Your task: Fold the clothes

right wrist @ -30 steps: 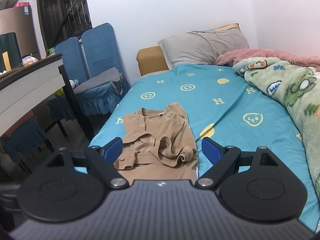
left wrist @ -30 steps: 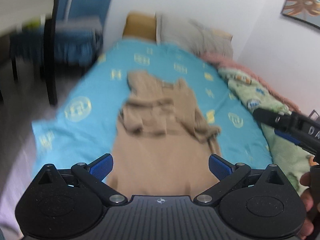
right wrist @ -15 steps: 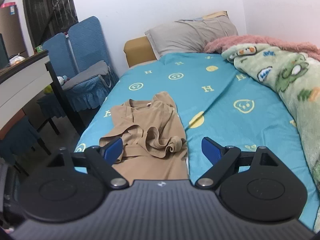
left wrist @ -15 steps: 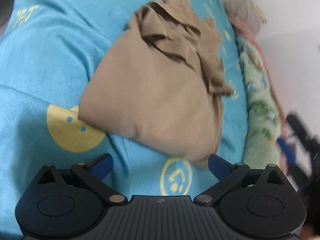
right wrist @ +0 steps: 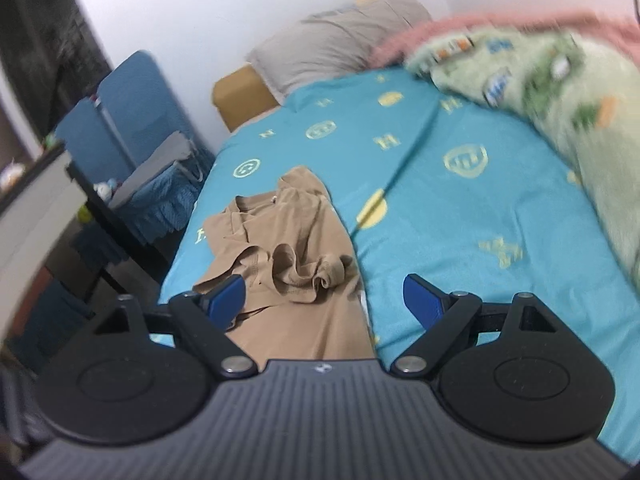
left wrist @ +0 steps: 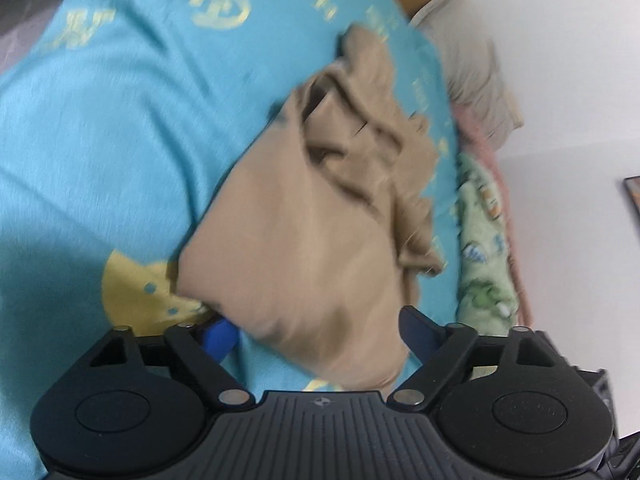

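Observation:
A tan garment [left wrist: 316,236] lies crumpled on the turquoise bedsheet [left wrist: 100,128], its upper part bunched and its lower hem flat. My left gripper [left wrist: 320,334] hangs open right over that hem, blue pads either side of the cloth's near edge, nothing pinched. In the right wrist view the same tan garment [right wrist: 288,256] sits at the bed's left side. My right gripper [right wrist: 326,300] is open above its lower part, the left blue pad over the cloth and the right pad over the bedsheet [right wrist: 460,220].
A green patterned blanket [right wrist: 560,92] and a pink one lie along the bed's right side. A grey pillow [right wrist: 340,48] rests at the headboard. Blue chairs [right wrist: 132,132] and a dark table edge [right wrist: 44,192] stand left of the bed.
My left gripper has dropped and tilted down close to the garment's hem. My right gripper has swung a little, with the garment now between and below its pads. The cloth has not moved.

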Motion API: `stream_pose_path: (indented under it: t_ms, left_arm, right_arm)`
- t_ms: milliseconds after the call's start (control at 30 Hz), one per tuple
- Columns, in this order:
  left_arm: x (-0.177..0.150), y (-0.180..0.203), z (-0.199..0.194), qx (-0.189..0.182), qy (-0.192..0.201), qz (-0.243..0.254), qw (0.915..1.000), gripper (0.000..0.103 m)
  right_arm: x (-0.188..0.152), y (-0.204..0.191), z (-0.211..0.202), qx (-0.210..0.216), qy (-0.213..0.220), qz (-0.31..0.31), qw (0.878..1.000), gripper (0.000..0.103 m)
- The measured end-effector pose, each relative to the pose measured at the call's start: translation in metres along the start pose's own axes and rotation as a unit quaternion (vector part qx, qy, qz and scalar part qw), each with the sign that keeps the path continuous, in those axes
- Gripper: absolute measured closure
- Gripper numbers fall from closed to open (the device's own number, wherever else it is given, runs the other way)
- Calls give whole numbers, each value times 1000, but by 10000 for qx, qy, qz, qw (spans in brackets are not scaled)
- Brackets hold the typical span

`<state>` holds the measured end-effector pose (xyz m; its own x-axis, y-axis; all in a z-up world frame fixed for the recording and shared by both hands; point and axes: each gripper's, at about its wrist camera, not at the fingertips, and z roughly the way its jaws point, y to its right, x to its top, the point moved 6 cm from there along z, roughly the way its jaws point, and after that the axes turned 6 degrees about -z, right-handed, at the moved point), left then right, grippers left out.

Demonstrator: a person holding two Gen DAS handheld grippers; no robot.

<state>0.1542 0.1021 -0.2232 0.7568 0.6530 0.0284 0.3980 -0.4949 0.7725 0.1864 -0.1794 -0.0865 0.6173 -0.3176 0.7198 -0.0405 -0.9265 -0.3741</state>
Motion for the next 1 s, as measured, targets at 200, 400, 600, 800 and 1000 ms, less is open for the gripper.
stream_pose_path:
  t_ms: [200, 400, 600, 800, 1000]
  left_arm:
    - [6, -13, 6, -119, 48, -496, 9987, 29]
    - [14, -15, 6, -282, 101, -807, 9963, 32]
    - [5, -6, 3, -221, -24, -549, 9982, 32]
    - [-10, 19, -7, -192, -158, 216, 9995, 26]
    - [-9, 28, -25, -522, -229, 253, 9981, 18]
  right_arm:
    - [-37, 10, 19, 1162, -1062, 1654, 9736, 14]
    - [-85, 5, 50, 1609, -1927, 2988, 9207, 15]
    - [-101, 24, 67, 1063, -1734, 3530, 9133, 29]
    - [-101, 25, 72, 714, -1586, 3394, 9244, 66]
    - [-80, 12, 60, 1043, -1180, 3008, 9406, 78]
